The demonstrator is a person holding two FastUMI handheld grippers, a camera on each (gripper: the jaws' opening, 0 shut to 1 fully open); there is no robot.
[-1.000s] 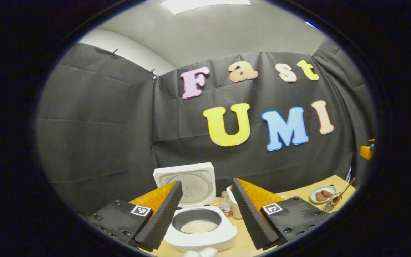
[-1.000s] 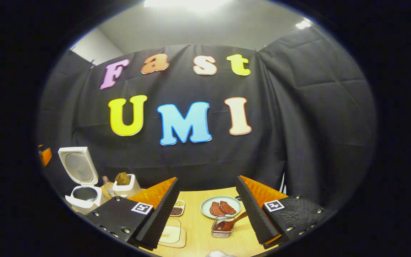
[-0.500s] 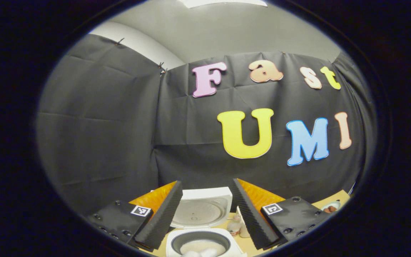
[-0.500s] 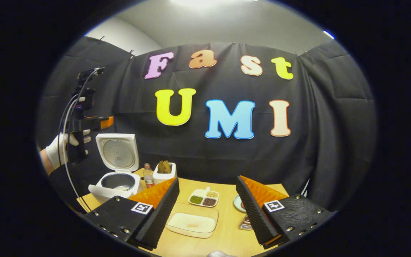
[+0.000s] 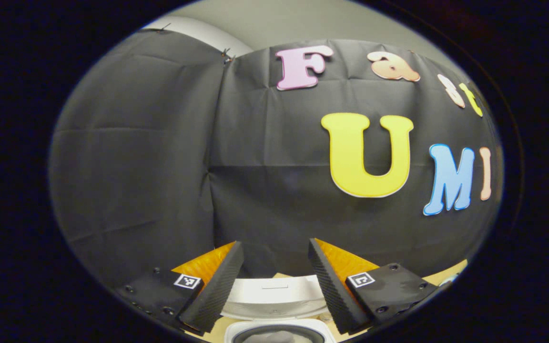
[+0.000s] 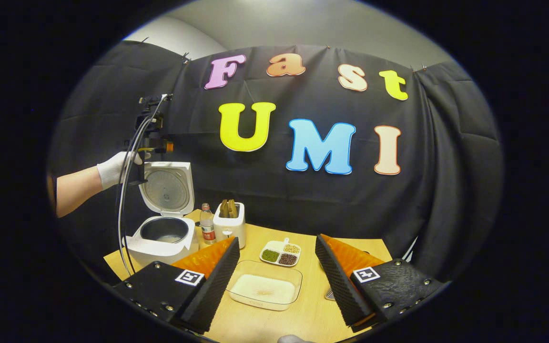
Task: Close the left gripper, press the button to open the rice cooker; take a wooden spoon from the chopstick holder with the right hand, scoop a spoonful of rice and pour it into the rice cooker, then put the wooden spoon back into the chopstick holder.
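**A:** Which markings can be read as words or numbers?

**B:** None. The left gripper (image 5: 275, 243) and the right gripper (image 6: 277, 240) each carry a square black-and-white coded marker (image 5: 187, 281) (image 6: 189, 277) on either side of the body, a pattern only.

**A:** And the small clear plastic bottle (image 6: 206, 224) beside the white rice cooker (image 6: 160, 247)?

**B:** It has a red label band, too small to read.

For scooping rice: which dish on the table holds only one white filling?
The clear rectangular tray, nearest the right tongs; the small divided dish behind holds several.

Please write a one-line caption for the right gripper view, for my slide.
Open right gripper above a clear rice dish; open-lidded rice cooker at left, gloved hand beside its lid.
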